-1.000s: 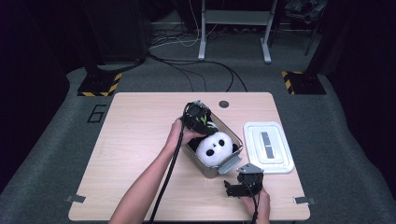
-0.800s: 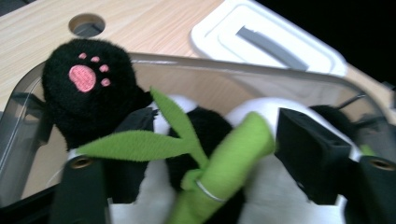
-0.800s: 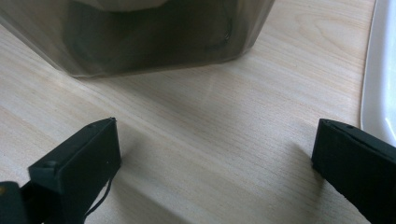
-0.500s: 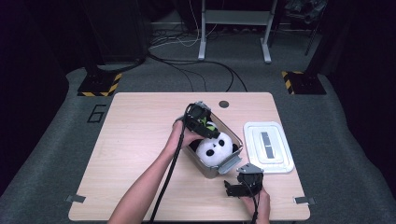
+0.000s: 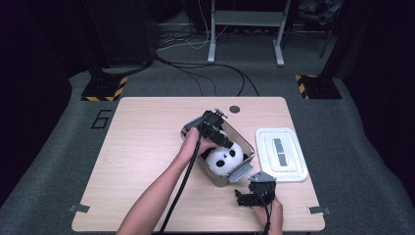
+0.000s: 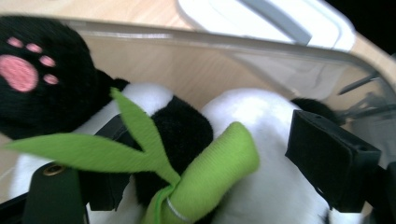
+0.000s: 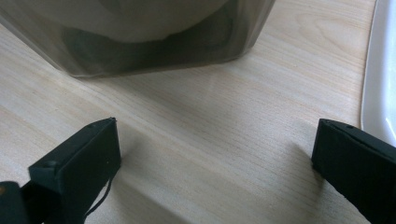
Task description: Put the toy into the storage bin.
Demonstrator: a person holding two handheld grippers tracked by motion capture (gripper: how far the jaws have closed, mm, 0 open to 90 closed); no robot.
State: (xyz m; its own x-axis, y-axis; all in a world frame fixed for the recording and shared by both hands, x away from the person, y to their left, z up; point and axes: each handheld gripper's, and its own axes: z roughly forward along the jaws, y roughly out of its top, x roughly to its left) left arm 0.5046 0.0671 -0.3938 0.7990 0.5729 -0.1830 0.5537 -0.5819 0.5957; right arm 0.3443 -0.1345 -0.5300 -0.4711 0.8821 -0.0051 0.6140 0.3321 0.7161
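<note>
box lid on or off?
Off. The white lid lies flat on the table beside the clear box, whose open top shows the panda plush inside.

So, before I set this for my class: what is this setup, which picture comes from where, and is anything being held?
A person holds a hand-held two-jaw gripper in each hand, with a camera riding on each. The high view looks down on the wooden table. There the left gripper reaches into a clear box holding a plush panda; a white lid lies beside it. The left gripper view looks along its jaws: they have just been opening, standing apart around the panda and its green bamboo, not pressing. The right gripper rests open and holds nothing.
</note>
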